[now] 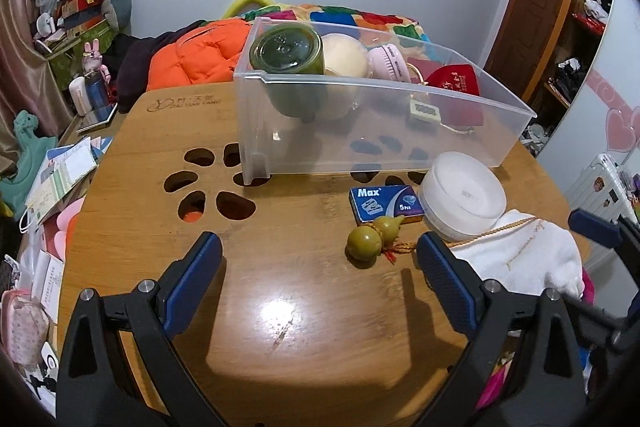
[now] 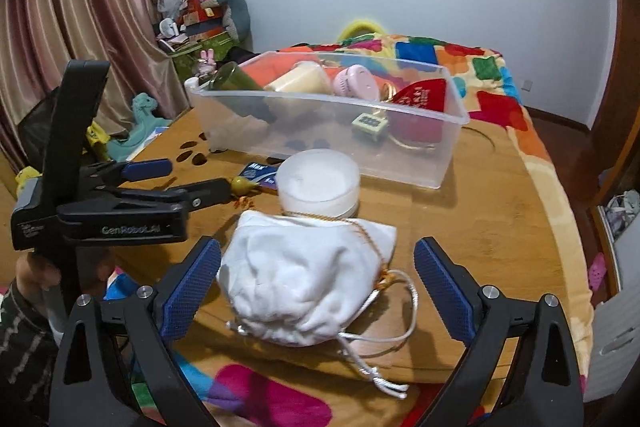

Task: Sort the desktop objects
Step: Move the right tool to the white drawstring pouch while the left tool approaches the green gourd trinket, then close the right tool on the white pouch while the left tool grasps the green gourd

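at the far left of the right wrist view a person's hand [image 2: 38,273], in a dark patterned sleeve [image 2: 18,331], grips the upright black handle of the left hand-held gripper [image 2: 200,179]; the tool points across the frame toward the right, tilted down at the tabletop [image 2: 500,211]. in its own view the left hand-held gripper [image 1: 318,259] stands wide, its blue pads [image 1: 192,271] apart over bare wood with nothing between them. just beyond its right pad lies an olive gourd charm [image 1: 370,239] with a red and gold cord, touching the front edge of a blue max blade box [image 1: 386,203]. right of the box sits a round white jar [image 1: 462,201], just in front of the clear plastic bin [image 1: 500,131], which holds a green glass jar on its side, a cream round thing, a pink round thing, a red pouch and a small mahjong-tile charm.

further right, a white drawstring pouch [image 2: 304,283] lies near the tabletop's near edge, its gold cord reaching up toward the white jar [image 2: 318,185] and its silver cord trailing over the edge. the right hand-held gripper [image 2: 318,273] angles downward over it with jaws spread wide; the pouch sits between the blue pads [image 2: 444,287], the left pad just beside the cloth, the right pad clear of it, not pressing
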Action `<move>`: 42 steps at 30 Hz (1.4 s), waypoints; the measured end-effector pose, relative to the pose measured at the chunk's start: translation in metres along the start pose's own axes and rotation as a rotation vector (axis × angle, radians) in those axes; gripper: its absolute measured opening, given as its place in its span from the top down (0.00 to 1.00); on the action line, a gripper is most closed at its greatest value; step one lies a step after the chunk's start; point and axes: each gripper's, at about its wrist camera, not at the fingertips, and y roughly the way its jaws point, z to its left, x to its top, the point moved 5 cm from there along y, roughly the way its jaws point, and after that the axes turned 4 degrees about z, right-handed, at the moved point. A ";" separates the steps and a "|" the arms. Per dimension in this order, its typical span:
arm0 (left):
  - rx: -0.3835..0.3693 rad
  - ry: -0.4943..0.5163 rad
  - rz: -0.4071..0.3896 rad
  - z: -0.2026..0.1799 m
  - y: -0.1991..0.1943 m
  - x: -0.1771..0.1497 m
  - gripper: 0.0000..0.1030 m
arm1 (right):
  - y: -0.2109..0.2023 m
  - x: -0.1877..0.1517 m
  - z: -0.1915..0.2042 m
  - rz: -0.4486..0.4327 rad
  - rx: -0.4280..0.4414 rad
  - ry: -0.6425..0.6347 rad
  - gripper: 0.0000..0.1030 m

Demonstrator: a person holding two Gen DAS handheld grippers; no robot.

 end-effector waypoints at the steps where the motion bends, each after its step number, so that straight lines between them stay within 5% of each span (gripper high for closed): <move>1: 0.003 0.001 -0.001 -0.001 0.001 0.000 0.04 | 0.002 -0.002 0.001 0.004 0.002 -0.001 0.02; 14: 0.048 0.062 0.009 -0.017 0.012 0.004 0.05 | 0.029 -0.019 -0.004 0.074 0.088 0.068 0.02; 19: 0.051 0.058 0.026 -0.018 0.018 0.004 0.20 | 0.030 -0.020 -0.001 0.068 0.079 0.036 0.02; 23: 0.075 0.071 0.025 -0.018 0.020 0.003 0.22 | 0.029 -0.021 0.001 0.062 0.069 0.018 0.03; 42: 0.069 0.103 0.001 -0.026 0.017 0.001 0.53 | 0.029 -0.021 0.006 0.054 0.066 -0.038 0.29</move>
